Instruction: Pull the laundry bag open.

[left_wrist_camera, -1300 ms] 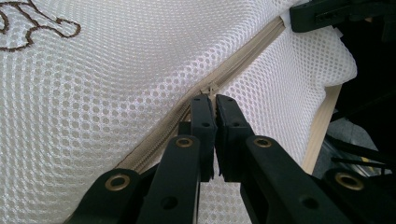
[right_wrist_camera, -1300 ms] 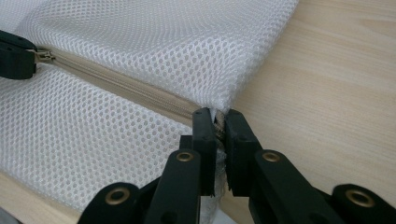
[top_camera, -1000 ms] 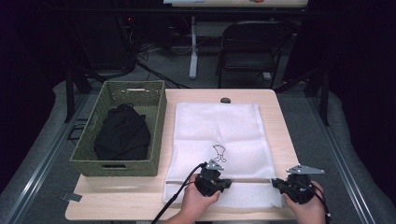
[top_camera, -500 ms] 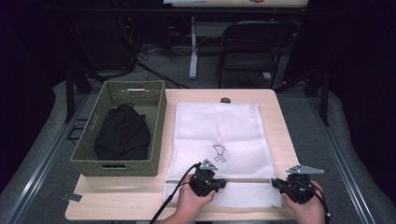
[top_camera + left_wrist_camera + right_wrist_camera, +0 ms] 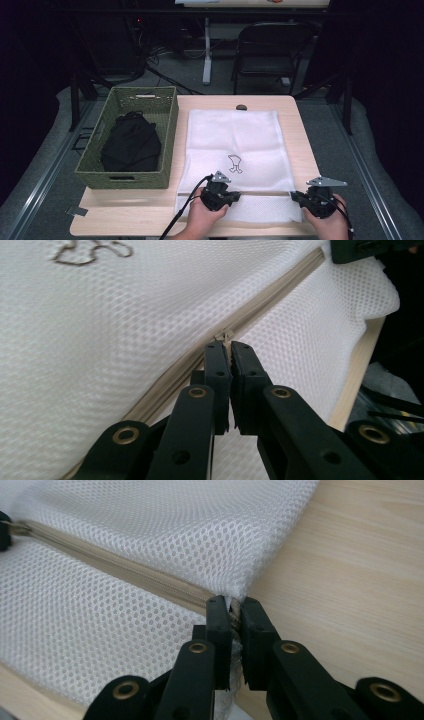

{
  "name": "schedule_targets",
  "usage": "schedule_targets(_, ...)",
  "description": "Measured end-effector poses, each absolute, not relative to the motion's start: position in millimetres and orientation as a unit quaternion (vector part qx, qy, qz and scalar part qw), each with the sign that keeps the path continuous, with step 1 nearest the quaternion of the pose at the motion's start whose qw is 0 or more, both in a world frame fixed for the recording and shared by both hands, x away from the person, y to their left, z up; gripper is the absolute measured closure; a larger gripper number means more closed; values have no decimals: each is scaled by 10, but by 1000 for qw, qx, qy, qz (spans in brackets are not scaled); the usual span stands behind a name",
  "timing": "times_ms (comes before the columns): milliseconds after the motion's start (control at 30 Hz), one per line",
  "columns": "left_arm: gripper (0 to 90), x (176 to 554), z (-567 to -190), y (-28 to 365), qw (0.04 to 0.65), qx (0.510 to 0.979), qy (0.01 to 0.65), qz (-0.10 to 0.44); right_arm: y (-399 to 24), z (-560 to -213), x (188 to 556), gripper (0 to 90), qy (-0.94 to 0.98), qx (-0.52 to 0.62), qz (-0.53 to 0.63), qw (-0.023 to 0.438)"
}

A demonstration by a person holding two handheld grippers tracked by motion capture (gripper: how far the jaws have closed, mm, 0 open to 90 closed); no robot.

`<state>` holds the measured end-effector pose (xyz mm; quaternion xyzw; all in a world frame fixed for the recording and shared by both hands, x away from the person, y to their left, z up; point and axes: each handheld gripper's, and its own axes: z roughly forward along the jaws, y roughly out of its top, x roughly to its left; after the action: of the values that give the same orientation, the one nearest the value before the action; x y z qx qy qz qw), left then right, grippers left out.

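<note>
On a pale wood table (image 5: 300, 150) in a dark room, the left gripper (image 5: 226, 351) pinches a mesh bag's (image 5: 235, 135) zipper pull (image 5: 223, 335); the right gripper (image 5: 233, 607) clamps the zipper's end (image 5: 234, 614). A woven basket (image 5: 95, 165) stands alongside.

the laundry bag (image 5: 232, 140) is white mesh cloth, an open honeycomb weave, soft and matt, with a beige woven zipper tape (image 5: 260, 307) and a small dull metal zipper pull (image 5: 222, 336). the desk (image 5: 300, 150) is pale wood with a smooth matt grain. the basket (image 5: 95, 165) on the left is rough woven green fibre, holding matt black cloth (image 5: 131, 142). the fingers (image 5: 218, 625) are matt black plastic with brass-coloured rivets.
</note>
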<state>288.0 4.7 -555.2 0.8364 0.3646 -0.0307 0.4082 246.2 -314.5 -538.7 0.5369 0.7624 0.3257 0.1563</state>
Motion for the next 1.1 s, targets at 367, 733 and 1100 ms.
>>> schedule_targets(367,874,2907,-5586,325,408,823,395,-30,-3251,-5403,2468,844,752,551,330,150)
schedule_targets(733,874,2887,-5551,371,406,826,390,-26,-3224,-5406,2470,843,756,546,327,152)
schedule_targets(1100,874,2875,-5535,419,405,826,391,-24,-3205,-5407,2473,843,757,544,332,145)
